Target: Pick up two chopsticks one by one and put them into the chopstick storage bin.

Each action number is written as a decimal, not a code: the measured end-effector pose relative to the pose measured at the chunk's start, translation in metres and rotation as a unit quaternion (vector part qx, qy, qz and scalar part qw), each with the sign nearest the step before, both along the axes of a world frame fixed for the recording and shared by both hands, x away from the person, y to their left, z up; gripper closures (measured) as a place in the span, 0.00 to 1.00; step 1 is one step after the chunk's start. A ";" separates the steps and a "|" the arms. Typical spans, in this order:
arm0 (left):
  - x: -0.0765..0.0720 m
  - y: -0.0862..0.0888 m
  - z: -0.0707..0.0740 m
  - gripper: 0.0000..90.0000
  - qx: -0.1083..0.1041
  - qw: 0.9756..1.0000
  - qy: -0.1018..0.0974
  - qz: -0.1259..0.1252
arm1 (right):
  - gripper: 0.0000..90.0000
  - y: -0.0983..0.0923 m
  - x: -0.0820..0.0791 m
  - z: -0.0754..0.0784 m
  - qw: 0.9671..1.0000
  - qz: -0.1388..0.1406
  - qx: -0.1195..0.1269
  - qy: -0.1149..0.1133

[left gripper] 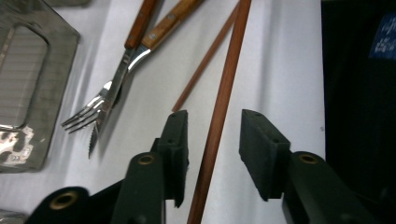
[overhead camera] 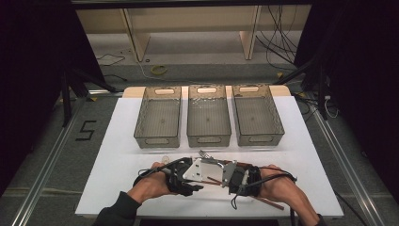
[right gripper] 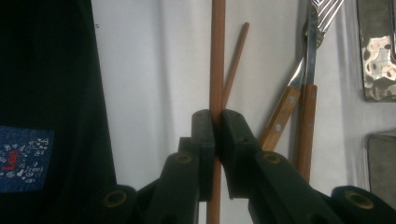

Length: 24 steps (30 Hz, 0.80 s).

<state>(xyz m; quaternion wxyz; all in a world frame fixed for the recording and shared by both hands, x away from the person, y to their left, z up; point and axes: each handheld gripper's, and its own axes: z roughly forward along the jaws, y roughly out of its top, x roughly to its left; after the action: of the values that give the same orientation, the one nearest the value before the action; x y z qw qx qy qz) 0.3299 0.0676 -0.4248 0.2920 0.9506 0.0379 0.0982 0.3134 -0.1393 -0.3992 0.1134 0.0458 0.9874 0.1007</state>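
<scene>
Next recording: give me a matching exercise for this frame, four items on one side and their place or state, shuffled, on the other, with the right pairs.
Items
1. right claw
2. left claw
3. fork
4. three grey bins

Place or state
A. in a row at the far side of the white table top
B. lies flat beside a wooden-handled knife
C. pads apart, a chopstick running between them
D. clamped shut on a chopstick

Pairs: 1-D, 2-C, 3-B, 4-A
</scene>
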 end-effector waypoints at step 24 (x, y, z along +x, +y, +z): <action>0.010 0.017 -0.003 0.94 -0.010 1.000 0.024 0.008 | 0.46 -0.020 0.005 0.013 0.996 -0.046 0.076 -0.016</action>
<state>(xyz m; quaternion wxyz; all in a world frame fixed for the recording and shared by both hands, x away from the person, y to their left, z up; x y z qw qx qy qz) 0.3400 0.0842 -0.4274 0.2995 0.9495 0.0531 0.0769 0.3184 -0.1592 -0.3859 0.1304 0.0984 0.9717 0.1704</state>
